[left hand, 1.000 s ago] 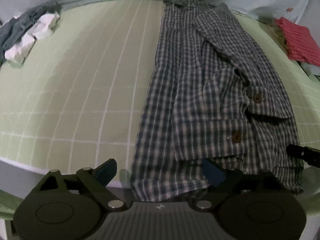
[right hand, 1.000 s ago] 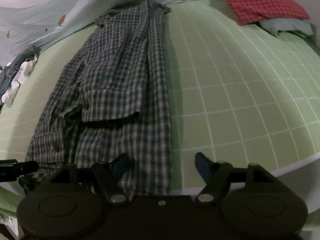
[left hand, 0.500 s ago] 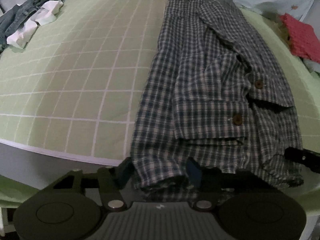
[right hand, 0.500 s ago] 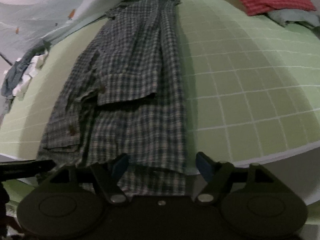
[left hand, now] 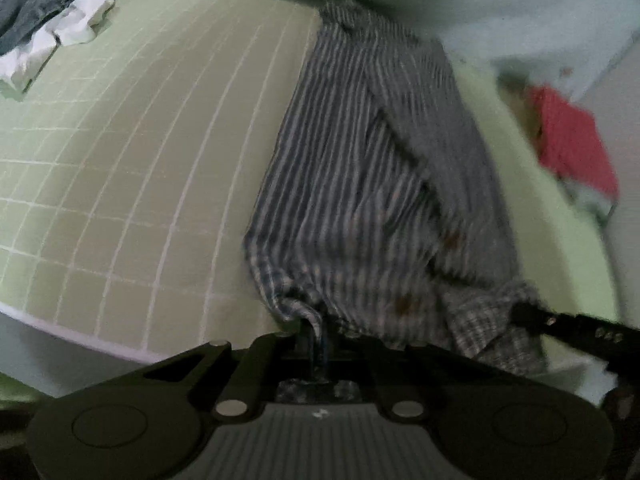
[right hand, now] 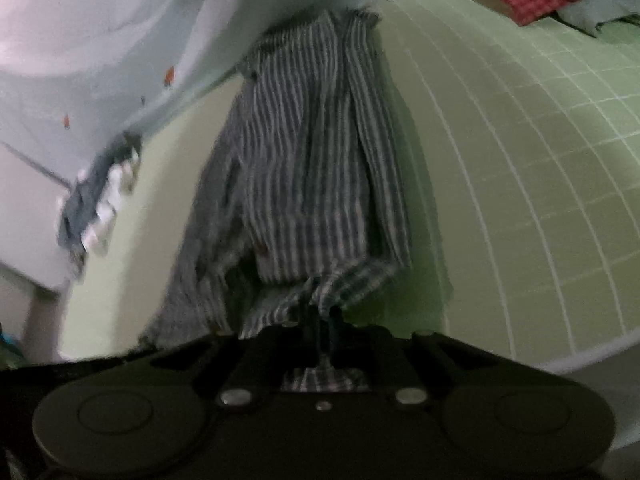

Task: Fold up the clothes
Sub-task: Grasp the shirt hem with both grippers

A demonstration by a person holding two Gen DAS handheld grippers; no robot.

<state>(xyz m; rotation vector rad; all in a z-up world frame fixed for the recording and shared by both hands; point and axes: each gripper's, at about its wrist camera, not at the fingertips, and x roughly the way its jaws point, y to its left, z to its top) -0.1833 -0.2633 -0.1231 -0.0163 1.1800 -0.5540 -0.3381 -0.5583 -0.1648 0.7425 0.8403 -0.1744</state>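
blurring plaid shirt [left hand: 360, 184], hem pinched

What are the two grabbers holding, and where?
Both hold the checked shirt by its near hem: left gripper at one corner, right gripper at the other.

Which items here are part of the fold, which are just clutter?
In play:
plaid shirt
left gripper, shut on its hem
right gripper, shut on its hem

Lying about:
red checked cloth
grey and white clothes pile
green grid sheet
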